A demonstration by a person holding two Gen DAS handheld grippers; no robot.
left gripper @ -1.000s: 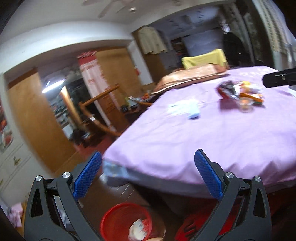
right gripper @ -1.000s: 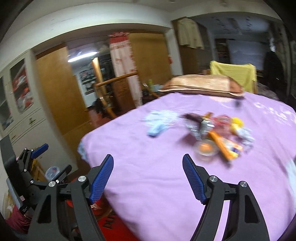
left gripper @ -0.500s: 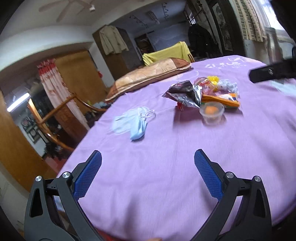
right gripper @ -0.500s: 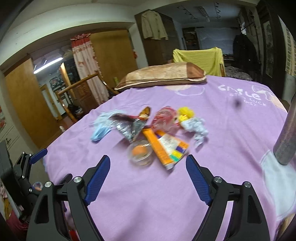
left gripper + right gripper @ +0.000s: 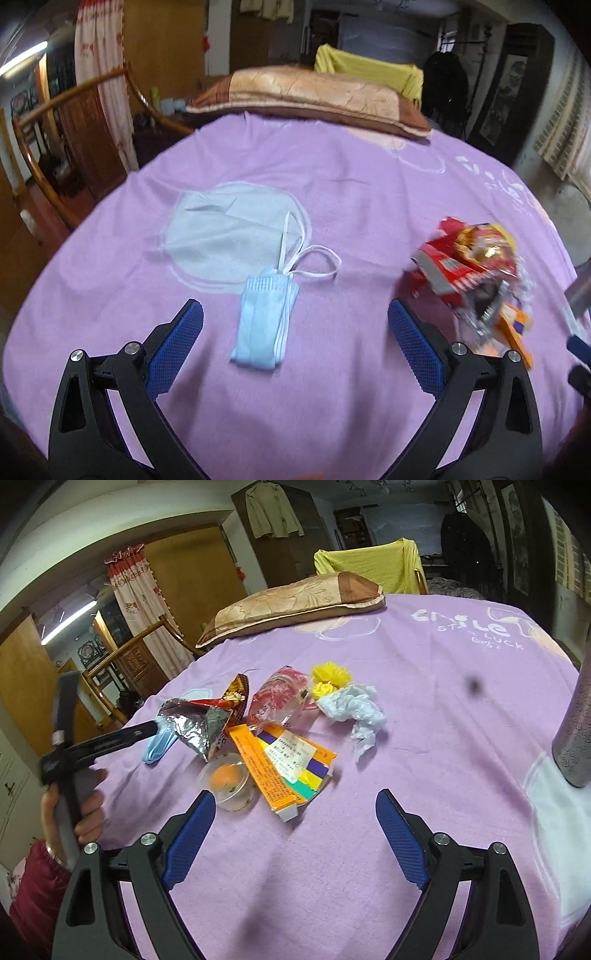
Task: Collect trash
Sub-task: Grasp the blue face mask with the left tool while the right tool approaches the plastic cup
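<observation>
Ahead of your left claw (image 5: pixel 295 339), with its blue cross-hatched pads, a pale blue mask (image 5: pixel 264 325) lies on the lilac bedsheet (image 5: pixel 351 192); to its right sits a red-and-gold wrapper (image 5: pixel 465 258). Before your right claw (image 5: pixel 295 823): an orange box (image 5: pixel 273 771), yellow yarn (image 5: pixel 328 677).

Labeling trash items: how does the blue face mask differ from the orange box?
The face mask is soft, folded, pale blue, lying alone between the left gripper's open jaws. The orange box is stiff, flat, printed, touching the plastic cup in the pile. Both lie on the purple sheet.
</observation>
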